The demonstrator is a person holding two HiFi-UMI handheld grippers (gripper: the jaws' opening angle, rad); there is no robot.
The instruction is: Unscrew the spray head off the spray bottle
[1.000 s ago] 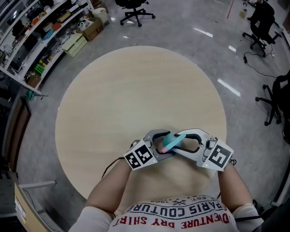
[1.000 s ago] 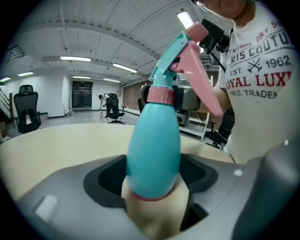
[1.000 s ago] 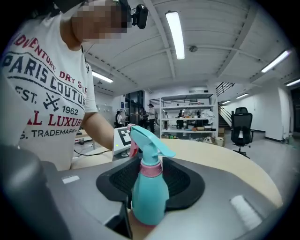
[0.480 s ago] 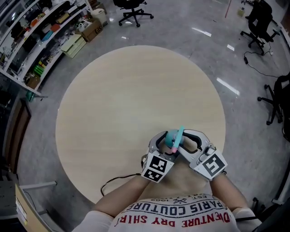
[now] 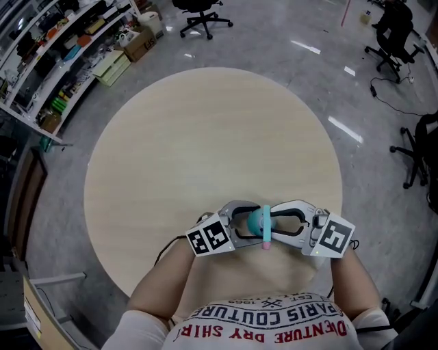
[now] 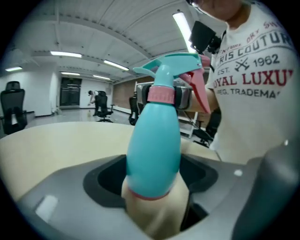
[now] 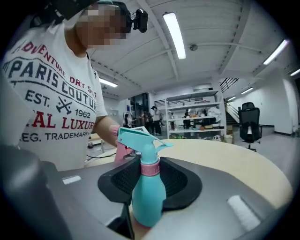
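Gripping a teal spray bottle (image 5: 255, 220) from opposite sides with two tools, tip to tip. Standing upright, base down, between the jaws of the left tool (image 5: 245, 223), closed on the rounded lower body with black pads pressed in from both sides. Clamped as well by the right tool (image 5: 274, 220), closed on the same bottle from straight ahead of the left one, with dark textured pads flanking it to left and right. Wearing the teal spray head (image 6: 171, 63) on top, seated on the neck at a pink collar (image 6: 161, 94). Pointing the nozzle off to the left of the left tool and to the right of the right tool, away from the person. Carrying the pink trigger (image 6: 200, 89) on the other side, toward a white printed shirt (image 6: 255, 84) close by the left tool's right. Sitting low over the near edge of a round, pale wooden counter (image 5: 205, 137); cannot tell whether touching it. Showing, well beyond the tool tips, a grey floor with office chairs (image 5: 202, 17) and cluttered shelves (image 5: 61, 48).
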